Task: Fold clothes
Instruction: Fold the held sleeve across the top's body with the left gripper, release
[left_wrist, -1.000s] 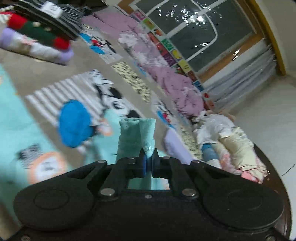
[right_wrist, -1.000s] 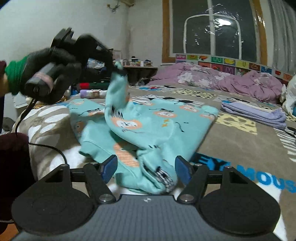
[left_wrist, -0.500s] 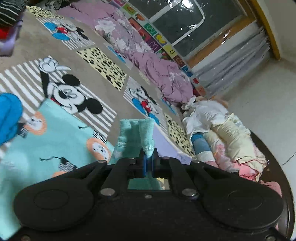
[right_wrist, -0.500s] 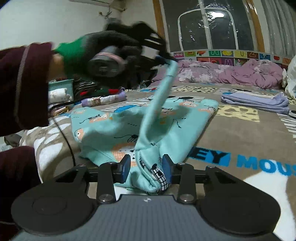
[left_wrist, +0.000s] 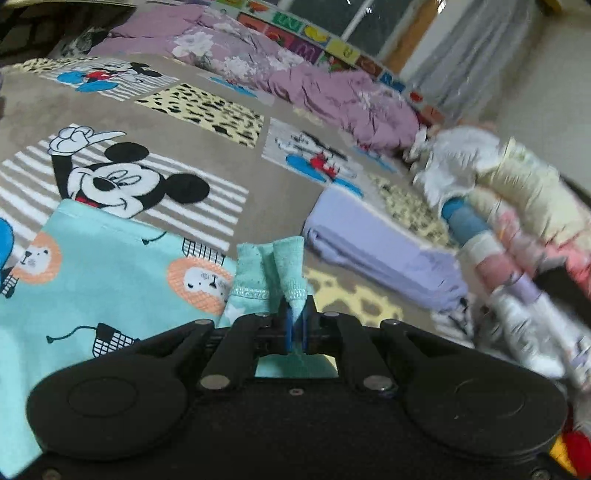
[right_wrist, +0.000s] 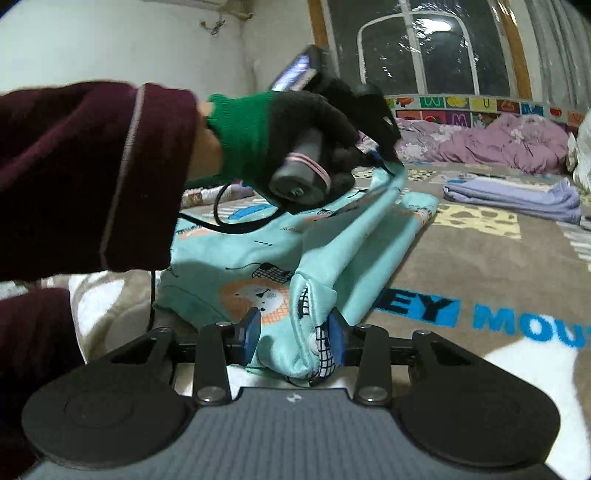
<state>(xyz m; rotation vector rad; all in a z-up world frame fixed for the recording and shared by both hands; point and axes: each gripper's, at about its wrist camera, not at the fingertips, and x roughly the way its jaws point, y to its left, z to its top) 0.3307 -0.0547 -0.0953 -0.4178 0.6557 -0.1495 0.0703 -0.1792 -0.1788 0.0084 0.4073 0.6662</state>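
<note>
Mid-fold: my left gripper (left_wrist: 294, 325) has its jaws pinching the cuff of the teal garment (right_wrist: 354, 236), stretched over the bed ahead. My right gripper (right_wrist: 291, 334) jaws are spread around the bunched end. Next I clamp right, then lay it flat.

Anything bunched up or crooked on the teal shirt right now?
Yes. The sleeve is stretched into a ridge between the left claw and the right claw, where the teal shirt bunches.

Clothes pile (left_wrist: 517, 236) blurred; garment (left_wrist: 92, 266) cut off left.
</note>
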